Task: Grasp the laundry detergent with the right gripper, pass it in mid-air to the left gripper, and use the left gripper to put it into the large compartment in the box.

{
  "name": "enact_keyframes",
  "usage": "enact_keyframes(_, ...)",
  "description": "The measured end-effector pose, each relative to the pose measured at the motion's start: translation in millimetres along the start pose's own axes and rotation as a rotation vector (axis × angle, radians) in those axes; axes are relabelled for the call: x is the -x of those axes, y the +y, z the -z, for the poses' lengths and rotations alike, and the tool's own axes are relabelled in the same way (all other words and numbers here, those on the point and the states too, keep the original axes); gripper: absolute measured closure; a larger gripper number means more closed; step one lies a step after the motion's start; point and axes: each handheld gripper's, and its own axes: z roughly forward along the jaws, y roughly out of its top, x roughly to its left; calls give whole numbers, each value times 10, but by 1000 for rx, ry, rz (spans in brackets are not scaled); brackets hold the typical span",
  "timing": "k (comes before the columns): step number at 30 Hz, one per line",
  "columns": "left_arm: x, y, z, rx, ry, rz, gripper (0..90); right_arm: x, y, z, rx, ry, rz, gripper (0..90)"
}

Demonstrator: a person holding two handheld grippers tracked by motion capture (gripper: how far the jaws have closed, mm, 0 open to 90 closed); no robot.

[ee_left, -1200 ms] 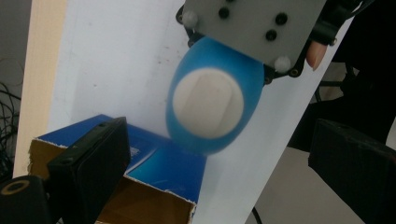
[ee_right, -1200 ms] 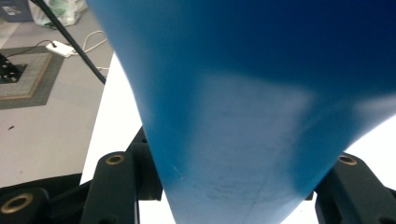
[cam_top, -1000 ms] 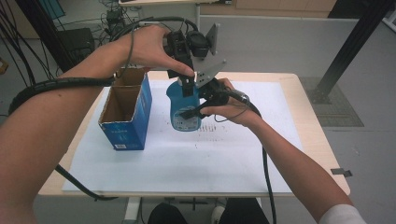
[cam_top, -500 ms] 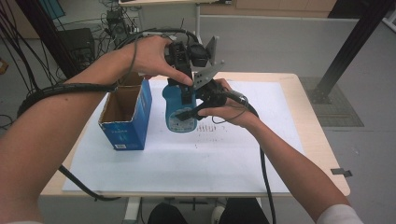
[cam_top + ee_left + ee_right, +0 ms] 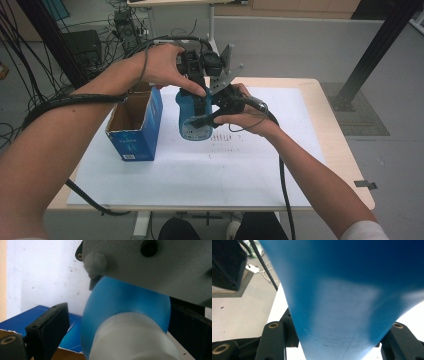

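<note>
Grey floor strewn with black cables lies beyond a pale wooden bench point(image 5: 345, 165) topped with a white sheet point(image 5: 200, 175). At the far middle of that sheet the right claw point(image 5: 202, 121) comes in from the right and is clamped on the lower body of a blue bottle point(image 5: 192, 117); in the right gripper view its two black jaws stand tight against either side of the bottle's blue wall point(image 5: 342, 302). Above it the left claw point(image 5: 200, 97) points down over the bottle's top, its grey plate jutting up to the right. In the left gripper view the bottle's white cap point(image 5: 132, 337) sits between that claw's jaws, with a clear gap of background showing between the left jaw and the bottle; the right jaw lies close beside the bottle's shoulder, and whether it touches cannot be told, so this claw reads as standing open around the cap rather than gripping it. The bottle stands upright, with its base at or just above the sheet. Just to its left, close but apart, stands an open blue cardboard box point(image 5: 132, 132), its brown inside showing. Both forearms reach in from the near edge, each trailing a black cable.
</note>
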Motion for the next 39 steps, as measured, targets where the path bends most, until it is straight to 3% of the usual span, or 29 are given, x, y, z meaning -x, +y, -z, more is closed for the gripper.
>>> enact_keyframes(38, -8, -16, 4, 30, 7, -8, 62, 51, -18, -29, -12, -17, -4, 444)
enact_keyframes(39, -7, -16, 9, 31, 5, -6, 62, 39, -19, -21, -20, -15, -20, 445)
